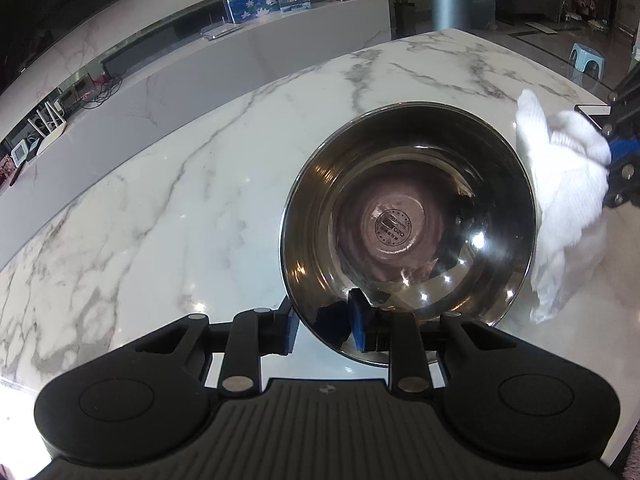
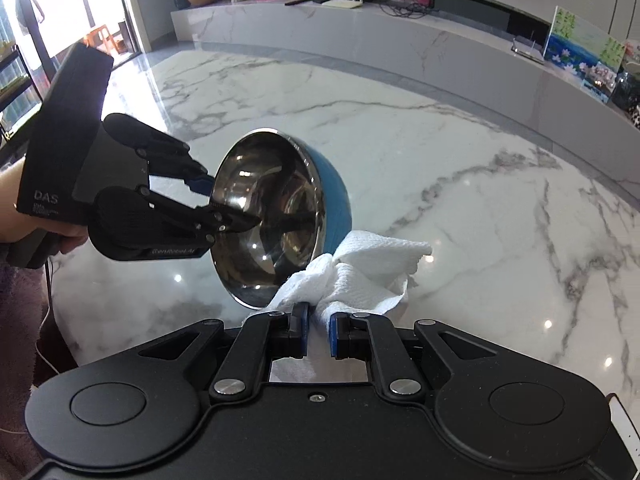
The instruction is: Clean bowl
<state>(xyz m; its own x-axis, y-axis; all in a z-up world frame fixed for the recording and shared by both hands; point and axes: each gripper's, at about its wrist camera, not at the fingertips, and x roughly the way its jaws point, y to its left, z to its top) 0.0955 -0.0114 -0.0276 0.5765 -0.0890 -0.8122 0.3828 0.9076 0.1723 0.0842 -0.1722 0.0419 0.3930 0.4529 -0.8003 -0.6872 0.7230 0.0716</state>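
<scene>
A bowl (image 1: 408,224), shiny steel inside and blue outside, is tipped on its side above the marble table (image 1: 160,208). My left gripper (image 1: 322,330) is shut on the bowl's near rim, one pad inside and one outside. In the right wrist view the same bowl (image 2: 268,216) faces left, with the left gripper (image 2: 224,204) clamped on its left rim. My right gripper (image 2: 318,334) is shut on a crumpled white cloth (image 2: 360,276), which sits just beside the bowl's lower right edge. The cloth (image 1: 560,184) hangs at the bowl's right in the left wrist view.
A person's hand (image 2: 24,216) holds the left gripper's handle. A long marble counter (image 2: 400,32) with a painting (image 2: 584,48), boxes and cables runs behind the table. A grey bin (image 1: 452,0) and a small blue stool (image 1: 584,58) stand on the floor beyond the table's far edge.
</scene>
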